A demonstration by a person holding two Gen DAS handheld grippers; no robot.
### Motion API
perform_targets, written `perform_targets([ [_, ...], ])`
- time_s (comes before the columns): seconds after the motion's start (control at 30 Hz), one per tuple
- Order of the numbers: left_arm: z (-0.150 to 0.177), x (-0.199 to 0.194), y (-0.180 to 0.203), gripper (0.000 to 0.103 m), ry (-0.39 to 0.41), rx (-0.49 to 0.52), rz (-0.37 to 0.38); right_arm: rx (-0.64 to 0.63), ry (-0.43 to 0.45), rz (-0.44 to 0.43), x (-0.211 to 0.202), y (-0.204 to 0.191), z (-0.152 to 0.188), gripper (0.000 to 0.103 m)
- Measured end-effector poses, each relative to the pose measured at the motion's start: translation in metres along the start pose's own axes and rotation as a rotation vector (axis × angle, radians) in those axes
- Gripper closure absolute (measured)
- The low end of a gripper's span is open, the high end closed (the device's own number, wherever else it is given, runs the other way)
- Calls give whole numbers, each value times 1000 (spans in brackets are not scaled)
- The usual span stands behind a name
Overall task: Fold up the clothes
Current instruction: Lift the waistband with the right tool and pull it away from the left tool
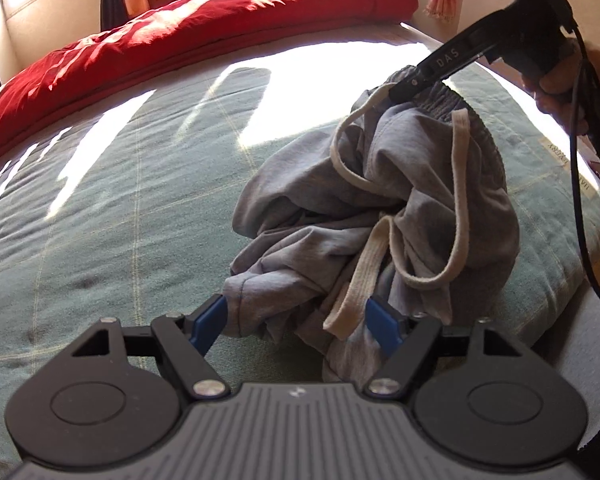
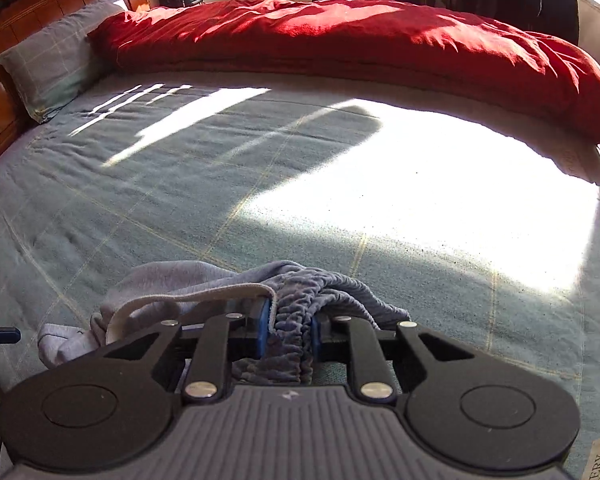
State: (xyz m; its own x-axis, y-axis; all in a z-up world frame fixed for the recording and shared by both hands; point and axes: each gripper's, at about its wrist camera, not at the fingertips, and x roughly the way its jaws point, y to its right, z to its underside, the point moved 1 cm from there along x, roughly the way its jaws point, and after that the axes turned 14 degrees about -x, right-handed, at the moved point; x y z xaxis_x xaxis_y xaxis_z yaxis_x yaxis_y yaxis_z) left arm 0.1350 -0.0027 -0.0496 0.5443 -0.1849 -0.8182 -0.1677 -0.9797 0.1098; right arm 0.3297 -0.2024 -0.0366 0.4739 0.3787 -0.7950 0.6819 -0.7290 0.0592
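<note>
Harsh sunlit glare – hard shadows, fisheye-bent edges

Left hand-held gripper [image 1: 296, 326]: jaws spread wide, blue fingertips [image 1: 208, 322] well apart, held low and pointing forward; grey cloth lies between and against the fingertips but is not pinched. Right hand-held gripper [image 2: 287, 330]: jaws drawn close together, blue pads [image 2: 263, 326] pressed against a bunched band of fabric on both sides, firm grip. In the left wrist view, the right unit enters from the upper right, angled downward, its tip at the cloth. The person's hand [image 1: 556, 88] wraps its handle.
</note>
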Motion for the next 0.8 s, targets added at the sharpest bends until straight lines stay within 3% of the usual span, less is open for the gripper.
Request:
perform_targets([
  [0.33,-3,16,-22,27,-31,-66,-29,-121,-11,188,17,39,-46,80],
  [0.57,-6,31,-40,27,-56,-113,-43,-204,-97,290,56,67,-70,81],
  [0.8,-10,49,-55,27,-83,-141,-56,-209,-144,419,86,109,-88,81],
])
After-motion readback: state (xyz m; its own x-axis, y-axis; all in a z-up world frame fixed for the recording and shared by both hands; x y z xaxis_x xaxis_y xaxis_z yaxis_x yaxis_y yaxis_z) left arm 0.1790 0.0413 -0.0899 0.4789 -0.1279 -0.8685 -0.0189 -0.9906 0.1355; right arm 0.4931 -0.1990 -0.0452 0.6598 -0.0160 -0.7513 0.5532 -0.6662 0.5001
